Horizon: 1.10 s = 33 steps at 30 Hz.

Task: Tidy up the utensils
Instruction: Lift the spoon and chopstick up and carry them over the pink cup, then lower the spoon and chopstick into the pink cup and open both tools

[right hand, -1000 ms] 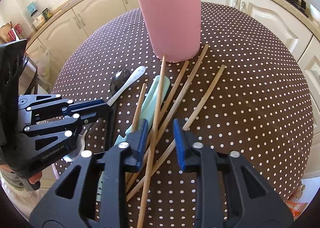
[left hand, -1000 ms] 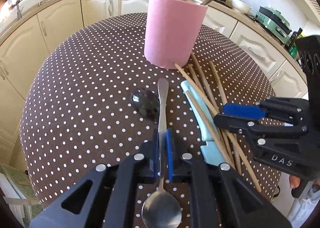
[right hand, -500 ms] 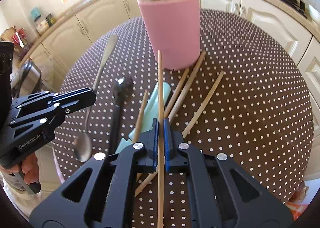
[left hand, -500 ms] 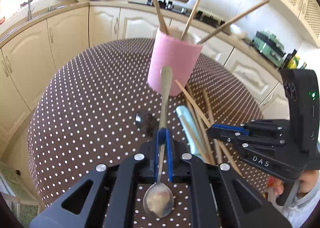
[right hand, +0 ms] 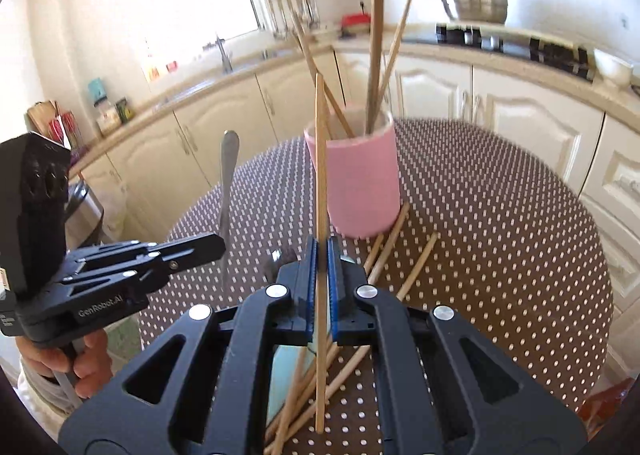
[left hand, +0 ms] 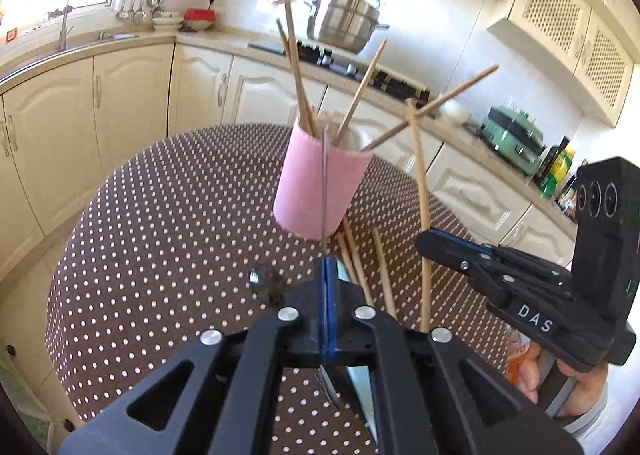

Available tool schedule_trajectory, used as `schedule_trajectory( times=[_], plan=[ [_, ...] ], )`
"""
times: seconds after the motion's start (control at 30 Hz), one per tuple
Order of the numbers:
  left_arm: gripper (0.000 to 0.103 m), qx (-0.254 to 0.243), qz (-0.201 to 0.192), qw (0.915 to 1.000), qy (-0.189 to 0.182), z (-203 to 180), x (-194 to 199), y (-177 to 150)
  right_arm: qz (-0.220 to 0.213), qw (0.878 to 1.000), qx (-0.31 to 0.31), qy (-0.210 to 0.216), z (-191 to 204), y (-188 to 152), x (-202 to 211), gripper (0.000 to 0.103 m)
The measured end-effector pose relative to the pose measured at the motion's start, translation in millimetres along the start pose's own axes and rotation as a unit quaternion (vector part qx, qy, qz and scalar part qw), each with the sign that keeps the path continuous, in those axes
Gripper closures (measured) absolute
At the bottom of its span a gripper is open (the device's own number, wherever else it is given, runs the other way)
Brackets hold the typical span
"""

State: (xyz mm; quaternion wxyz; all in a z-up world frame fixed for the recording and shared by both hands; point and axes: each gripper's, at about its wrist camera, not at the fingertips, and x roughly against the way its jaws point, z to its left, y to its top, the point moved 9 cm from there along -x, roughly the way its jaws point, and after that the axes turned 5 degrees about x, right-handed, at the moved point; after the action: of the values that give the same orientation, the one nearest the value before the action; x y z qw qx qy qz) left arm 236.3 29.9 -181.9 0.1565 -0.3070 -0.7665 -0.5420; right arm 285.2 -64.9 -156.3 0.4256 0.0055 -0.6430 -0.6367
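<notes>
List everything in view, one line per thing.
cup: one, pink, upright at mid table, sticks standing in it.
spoon: one, metal, clamped in the left gripper, off the table.
held stick: one, wooden, clamped upright in the right gripper.
loose sticks: several, wooden, flat on the table in front of the cup.
knife: one, pale blue handle, on the table among the loose sticks.
dark utensil: one, on the table left of the knife; kind unclear.
table: one, round, brown cloth with white dots.
pot: one, steel, on the stove.
left gripper: black, blue fingers, shut.
right gripper: black, blue fingers, shut.
</notes>
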Motion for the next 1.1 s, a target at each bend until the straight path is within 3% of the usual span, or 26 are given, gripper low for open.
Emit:
schedule_trajectory(
  times=[0.37, 0.73, 1.1],
  plan=[
    [0.102, -0.022, -0.094, 0.9946, -0.037, -32, 25, 49, -0.083, 0.996, 0.012, -0.016, 4, 51, 25, 0.097],
    [0.102, -0.058, -0.161, 0.9849, -0.025, -66, 15, 116, -0.141, 0.989, 0.015, -0.034, -5, 111, 29, 0.097],
    [0.102, -0.052, -0.218, 0.9744, -0.018, -64, -1, 159, -0.201, 0.977, 0.011, -0.074, -16, 154, 33, 0.097]
  ],
)
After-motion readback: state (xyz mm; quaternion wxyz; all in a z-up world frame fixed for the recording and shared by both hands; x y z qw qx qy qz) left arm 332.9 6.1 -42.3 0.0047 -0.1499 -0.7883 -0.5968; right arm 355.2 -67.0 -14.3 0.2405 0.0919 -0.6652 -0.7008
